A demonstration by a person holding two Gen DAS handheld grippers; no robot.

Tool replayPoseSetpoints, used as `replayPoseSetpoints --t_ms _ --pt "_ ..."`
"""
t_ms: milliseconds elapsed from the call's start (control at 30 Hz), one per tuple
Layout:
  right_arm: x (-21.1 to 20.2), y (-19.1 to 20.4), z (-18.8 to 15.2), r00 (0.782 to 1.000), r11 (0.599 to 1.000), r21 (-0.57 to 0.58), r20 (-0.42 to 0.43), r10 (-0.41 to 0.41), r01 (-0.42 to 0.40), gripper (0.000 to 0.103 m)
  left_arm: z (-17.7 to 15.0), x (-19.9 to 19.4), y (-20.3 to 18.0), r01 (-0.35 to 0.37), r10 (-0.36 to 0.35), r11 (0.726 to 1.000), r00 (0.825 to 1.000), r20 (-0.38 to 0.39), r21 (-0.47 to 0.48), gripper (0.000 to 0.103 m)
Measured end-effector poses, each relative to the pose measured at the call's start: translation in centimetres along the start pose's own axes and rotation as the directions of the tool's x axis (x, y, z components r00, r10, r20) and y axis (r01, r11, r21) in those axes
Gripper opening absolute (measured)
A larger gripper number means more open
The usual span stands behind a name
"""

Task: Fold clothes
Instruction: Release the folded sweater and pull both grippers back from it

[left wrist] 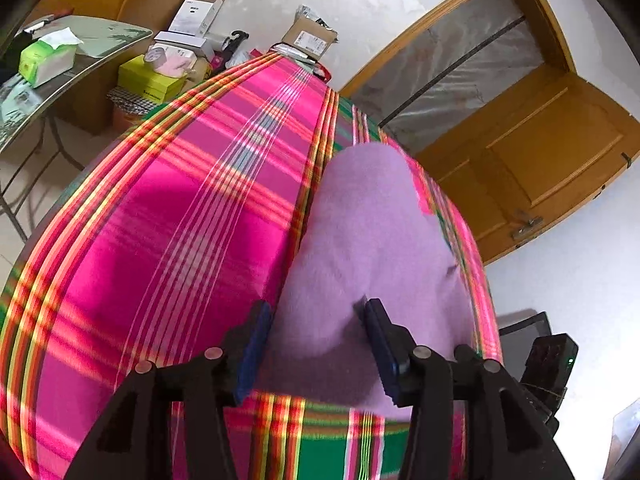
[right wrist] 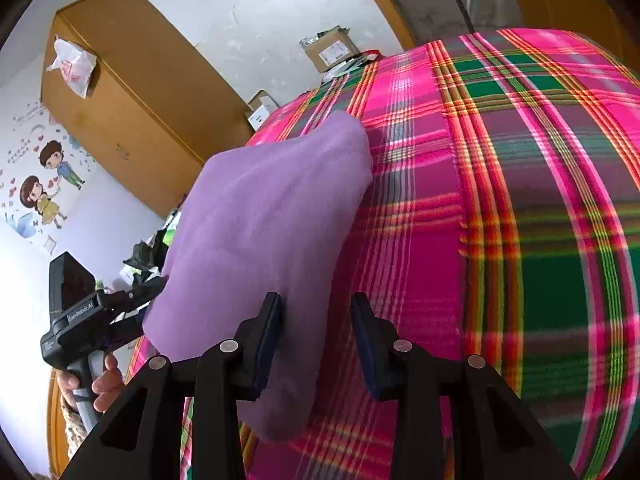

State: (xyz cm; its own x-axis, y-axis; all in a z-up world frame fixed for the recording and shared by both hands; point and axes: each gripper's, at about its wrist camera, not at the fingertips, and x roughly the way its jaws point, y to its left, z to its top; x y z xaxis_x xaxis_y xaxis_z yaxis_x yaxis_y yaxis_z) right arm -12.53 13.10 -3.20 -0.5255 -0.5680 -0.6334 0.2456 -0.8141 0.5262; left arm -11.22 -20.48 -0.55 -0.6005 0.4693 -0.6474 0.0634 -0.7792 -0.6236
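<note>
A lilac fleece garment [left wrist: 372,236] lies folded in a thick pad on a pink, green and orange plaid blanket [left wrist: 168,216]. My left gripper [left wrist: 318,336] is open, its two blue-padded fingers standing either side of the garment's near end. In the right wrist view the same garment [right wrist: 260,216] stretches away to the upper right. My right gripper [right wrist: 316,340] is open too, with the garment's near right edge lying between its fingers. A hand [right wrist: 104,384] holds the left gripper's black housing [right wrist: 72,312] at the garment's left side.
The blanket [right wrist: 520,200] covers a raised surface that drops off at its edges. Beyond it are a glass table with a tissue box [left wrist: 44,60], stacked cardboard boxes [left wrist: 308,38], a wooden door [left wrist: 540,152] and a wooden cabinet [right wrist: 132,92].
</note>
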Motion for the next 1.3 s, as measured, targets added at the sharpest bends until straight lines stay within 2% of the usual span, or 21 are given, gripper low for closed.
replayPoseSetpoints --t_ms 400,533,667,800,867,1000,1100,1233,1300 --pt "-3.0 0.4 -1.6 0.999 0.998 -0.048 0.026 -0.028 0.030 0.037 -1.8 -1.7 -1.5 -0.093 0.092 0.995 0.996 0.020 0.021 0.048" --pt "-3.7 1.1 -2.5 0.997 0.993 -0.098 0.013 -0.071 0.072 0.037 -3.2 -2.3 -2.4 -0.154 0.152 0.987 0.987 0.045 0.045 0.048" --pt "-4.0 2.3 -3.9 0.992 0.978 -0.171 -0.005 -0.125 0.122 0.037 -5.1 -2.1 -3.8 -0.255 0.252 0.961 0.967 0.044 0.103 0.048" --pt "-4.1 3.8 -5.3 0.991 0.960 -0.253 -0.027 -0.133 0.122 0.037 -6.6 -1.9 -5.5 -0.331 0.324 0.928 0.944 0.068 0.171 0.048" --pt "-4.1 4.3 -5.8 0.990 0.952 -0.277 -0.030 -0.141 0.127 0.037 -7.0 -1.9 -6.5 -0.348 0.336 0.914 0.938 0.088 0.209 0.048" --pt "-4.1 4.9 -6.6 0.987 0.943 -0.304 -0.041 -0.155 0.136 0.037 -7.5 -1.9 -7.5 -0.351 0.337 0.908 0.936 0.097 0.230 0.048" --pt "-3.9 5.2 -7.2 0.983 0.934 -0.323 -0.050 -0.178 0.153 0.037 -7.9 -1.6 -8.0 -0.385 0.369 0.888 0.923 0.110 0.253 0.048" --pt "-3.1 6.4 -8.2 0.972 0.901 -0.393 -0.060 -0.226 0.185 0.038 -8.9 -1.0 -8.7 -0.425 0.409 0.853 0.905 0.117 0.302 0.048" --pt "-2.9 6.9 -8.5 0.970 0.896 -0.403 -0.063 -0.234 0.189 0.038 -9.3 -1.0 -8.8 -0.427 0.412 0.849 0.904 0.117 0.313 0.048"
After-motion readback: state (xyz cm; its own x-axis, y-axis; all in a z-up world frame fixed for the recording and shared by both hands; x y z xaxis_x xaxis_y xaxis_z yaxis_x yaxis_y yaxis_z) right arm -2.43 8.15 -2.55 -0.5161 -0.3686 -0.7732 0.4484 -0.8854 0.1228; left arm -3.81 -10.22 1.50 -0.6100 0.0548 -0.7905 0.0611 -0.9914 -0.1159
